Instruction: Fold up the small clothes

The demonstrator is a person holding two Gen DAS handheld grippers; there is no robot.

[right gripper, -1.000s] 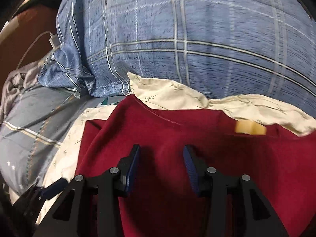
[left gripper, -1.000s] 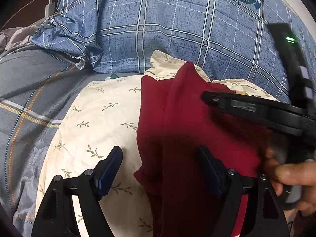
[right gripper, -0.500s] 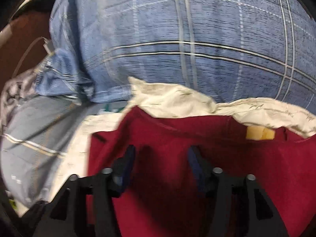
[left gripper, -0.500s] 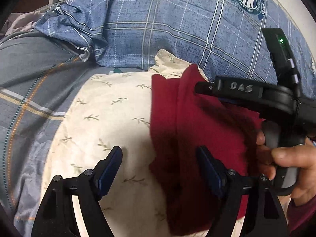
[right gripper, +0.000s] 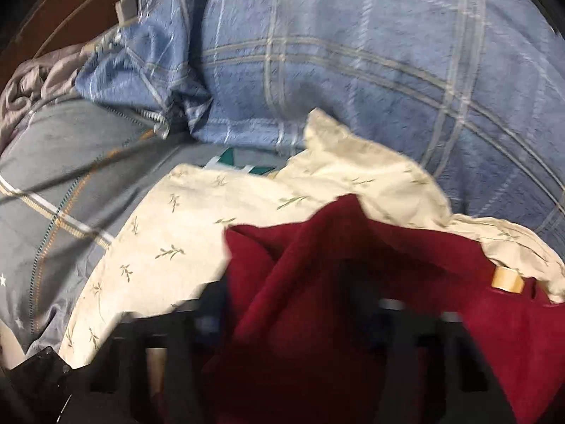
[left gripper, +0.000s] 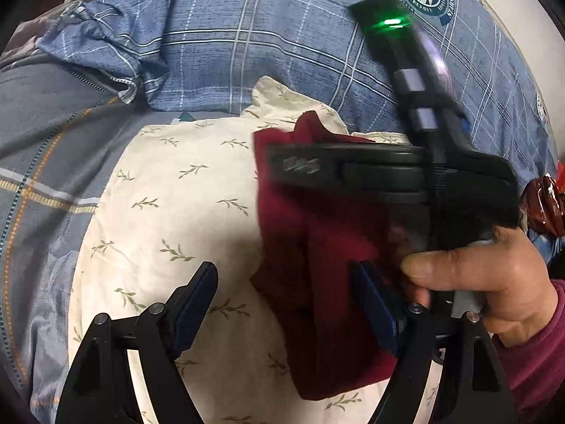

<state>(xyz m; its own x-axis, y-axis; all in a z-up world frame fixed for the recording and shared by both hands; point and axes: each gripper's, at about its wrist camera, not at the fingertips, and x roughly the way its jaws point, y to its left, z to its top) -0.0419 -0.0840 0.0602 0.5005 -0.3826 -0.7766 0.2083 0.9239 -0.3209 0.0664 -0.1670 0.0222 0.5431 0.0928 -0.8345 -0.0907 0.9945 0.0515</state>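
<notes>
A dark red garment [left gripper: 317,258] lies bunched and partly folded on a cream pillow with leaf print [left gripper: 169,219]. My left gripper [left gripper: 286,304] is open, its jaws wide apart, low over the pillow with the garment's left edge between them. The right gripper's black body [left gripper: 388,176] crosses above the garment in the left wrist view, held by a hand [left gripper: 487,282]. In the right wrist view the garment [right gripper: 335,300] fills the lower middle with a tan label [right gripper: 506,279]; my right gripper [right gripper: 293,318] is motion-blurred over the cloth.
A blue plaid quilt [left gripper: 265,35] rises behind the pillow. Grey bedding [left gripper: 46,148] lies to the left. A white charger and cable [right gripper: 123,7] sit at the far left. A shiny red packet [left gripper: 543,205] is at the right edge.
The right gripper has swung leftward and down across the red garment. The garment's left part has bunched up and drawn to the right. The left gripper stays open.
</notes>
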